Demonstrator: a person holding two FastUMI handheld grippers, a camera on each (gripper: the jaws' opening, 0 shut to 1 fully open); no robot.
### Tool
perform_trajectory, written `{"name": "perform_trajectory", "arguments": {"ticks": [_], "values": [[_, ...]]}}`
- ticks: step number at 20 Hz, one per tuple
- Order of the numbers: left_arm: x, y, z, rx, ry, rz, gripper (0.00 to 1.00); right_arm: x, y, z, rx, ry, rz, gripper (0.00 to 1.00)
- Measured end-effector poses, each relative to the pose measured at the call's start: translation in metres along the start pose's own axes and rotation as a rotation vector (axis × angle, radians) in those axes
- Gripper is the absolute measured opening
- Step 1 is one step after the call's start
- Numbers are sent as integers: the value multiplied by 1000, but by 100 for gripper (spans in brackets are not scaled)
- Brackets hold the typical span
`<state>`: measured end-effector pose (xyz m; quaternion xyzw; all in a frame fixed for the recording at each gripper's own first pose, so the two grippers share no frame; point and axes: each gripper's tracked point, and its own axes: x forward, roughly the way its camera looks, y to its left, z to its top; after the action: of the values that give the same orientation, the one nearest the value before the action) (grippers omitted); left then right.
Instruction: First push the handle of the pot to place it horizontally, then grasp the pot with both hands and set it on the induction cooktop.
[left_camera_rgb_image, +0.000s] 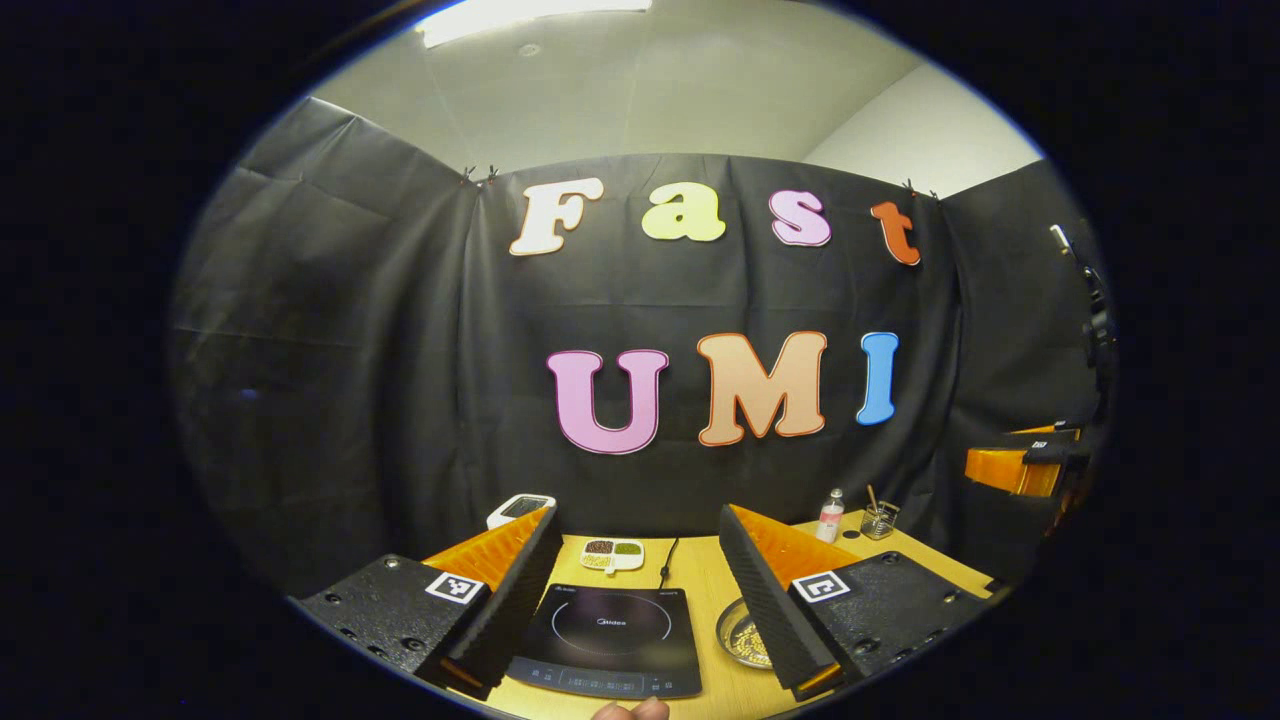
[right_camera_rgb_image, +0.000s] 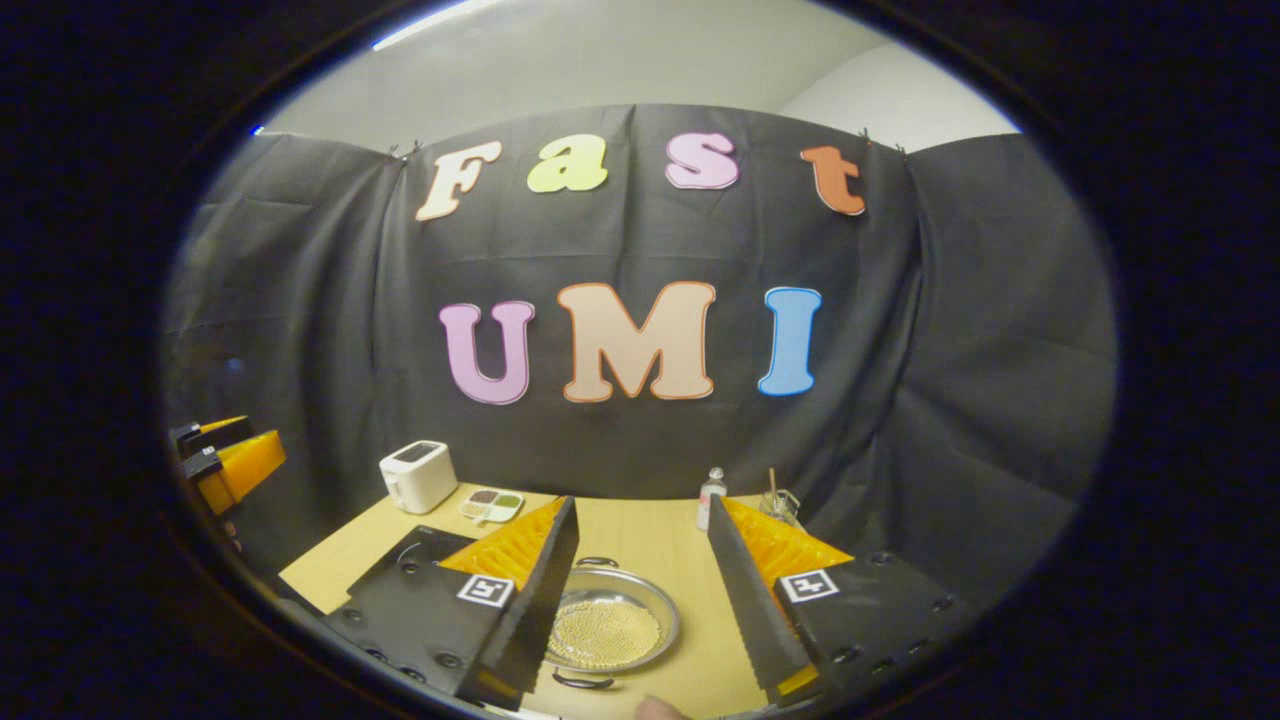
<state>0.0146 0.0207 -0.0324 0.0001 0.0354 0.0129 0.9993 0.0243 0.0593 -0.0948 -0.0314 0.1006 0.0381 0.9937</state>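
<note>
Jaws apart, shallow steel pot (right_camera_rgb_image: 610, 628), handles (right_camera_rgb_image: 582, 681) flat

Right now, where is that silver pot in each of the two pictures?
Left gripper view: the pot sits low and right of centre, beside the cooktop, partly hidden by the left claw's right finger.
Right gripper view: the pot sits at bottom centre, between the right claw's fingers.
Shared landmark: the small bottle near the wall.

Surface: light wooden table (right_camera_rgb_image: 640, 530).
Left side: black induction cooktop (left_camera_rgb_image: 608, 640), white toaster (right_camera_rgb_image: 418, 476).
Middle: steel pot (right_camera_rgb_image: 612, 620), white sectioned dish (right_camera_rgb_image: 491, 506).
Back right: small bottle (right_camera_rgb_image: 711, 497), glass jar (right_camera_rgb_image: 779, 505).
</note>
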Motion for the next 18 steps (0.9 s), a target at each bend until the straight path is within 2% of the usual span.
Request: {"name": "perform_trajectory", "arguments": {"ticks": [3,6,7,8,10,11,14,15,16,17,18], "values": [[4,8,-14,-12,35,-3,94,4,13,-20,-28,38,3,61],[9,18,-28,-25,73,11,94,13,25,-50,-30,103,29,40],[11,21,-35,-31,86,22,94,17,30,-60,-30,129,49,34],[12,23,-39,-37,97,35,99,20,34,-71,-31,156,75,31],[16,28,-46,-41,120,75,96,30,48,-96,-19,223,152,22],[16,30,-53,-47,140,95,96,38,48,-112,-25,263,166,22],[22,24,-61,-58,173,142,97,56,50,-143,-13,333,229,0],[24,24,-63,-51,182,163,97,58,53,-150,-3,363,265,6],[26,23,-60,-50,183,182,97,60,58,-157,7,382,304,2],[29,18,-59,-50,186,197,94,64,61,-168,6,404,343,5],[33,14,-57,-46,189,211,97,68,64,-175,1,427,372,0]]}}
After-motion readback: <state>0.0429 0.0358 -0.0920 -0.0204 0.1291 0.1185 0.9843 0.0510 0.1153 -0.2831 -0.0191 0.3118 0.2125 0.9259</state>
